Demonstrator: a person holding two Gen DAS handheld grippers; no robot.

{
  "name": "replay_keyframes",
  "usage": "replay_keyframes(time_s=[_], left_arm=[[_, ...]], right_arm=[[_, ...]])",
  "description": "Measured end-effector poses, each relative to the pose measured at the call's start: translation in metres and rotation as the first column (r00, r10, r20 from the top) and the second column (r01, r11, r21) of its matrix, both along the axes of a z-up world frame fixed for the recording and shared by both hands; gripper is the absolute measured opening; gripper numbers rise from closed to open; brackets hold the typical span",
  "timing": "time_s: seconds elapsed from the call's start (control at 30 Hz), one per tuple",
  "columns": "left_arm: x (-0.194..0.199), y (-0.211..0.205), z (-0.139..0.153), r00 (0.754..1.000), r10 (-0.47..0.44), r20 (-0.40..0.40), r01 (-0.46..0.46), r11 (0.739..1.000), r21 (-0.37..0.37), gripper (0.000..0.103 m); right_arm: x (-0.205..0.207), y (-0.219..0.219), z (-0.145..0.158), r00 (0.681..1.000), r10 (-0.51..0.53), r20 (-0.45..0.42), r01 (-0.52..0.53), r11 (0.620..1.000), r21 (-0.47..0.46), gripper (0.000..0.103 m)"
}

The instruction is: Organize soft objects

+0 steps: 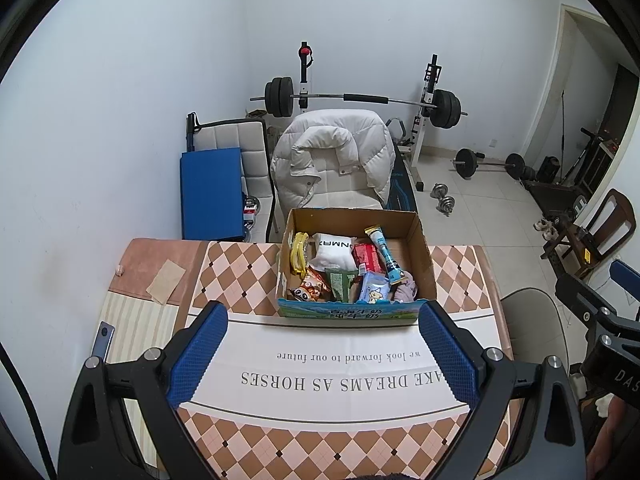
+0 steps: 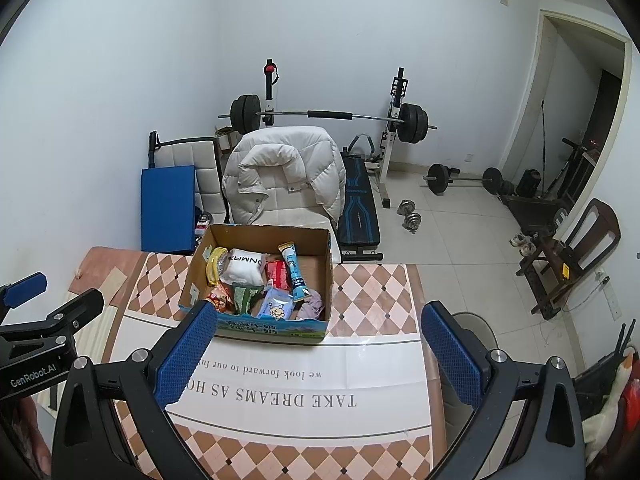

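Note:
An open cardboard box stands on the table at its far side. Several soft packets lie in it: a white bundle, a red packet, a blue tube, a light-blue pack, a pinkish cloth. My left gripper is open and empty, held above the table just short of the box. My right gripper is open and empty too, to the box's near right.
The table has a checked cloth with a white printed band. Behind it stands a chair draped with a white jacket. A barbell rack, a blue mat and dumbbells are beyond.

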State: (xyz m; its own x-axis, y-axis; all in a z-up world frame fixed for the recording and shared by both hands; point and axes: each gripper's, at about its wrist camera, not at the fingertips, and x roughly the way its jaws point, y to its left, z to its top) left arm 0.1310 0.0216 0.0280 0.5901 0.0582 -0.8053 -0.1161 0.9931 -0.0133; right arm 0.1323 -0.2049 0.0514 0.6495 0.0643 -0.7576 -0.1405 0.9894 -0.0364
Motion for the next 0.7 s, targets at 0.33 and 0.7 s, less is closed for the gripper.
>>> replay_keyframes(time_s=[0.33,0.7], left_arm=[[-0.001,-0.003,0.003,1.000,-0.004,0.002,0.004,1.000,-0.003,0.098],[0.000,-0.004,0.005,1.000,-0.006,0.005,0.006,1.000,-0.002,0.098]], right_arm=[[0.001,-0.004,0.005,1.000,0.001,0.002,-0.001,1.000,-0.004,0.103],[0.002,-0.006,0.012,1.000,-0.001,0.008,0.001,1.000,-0.004,0.103]])
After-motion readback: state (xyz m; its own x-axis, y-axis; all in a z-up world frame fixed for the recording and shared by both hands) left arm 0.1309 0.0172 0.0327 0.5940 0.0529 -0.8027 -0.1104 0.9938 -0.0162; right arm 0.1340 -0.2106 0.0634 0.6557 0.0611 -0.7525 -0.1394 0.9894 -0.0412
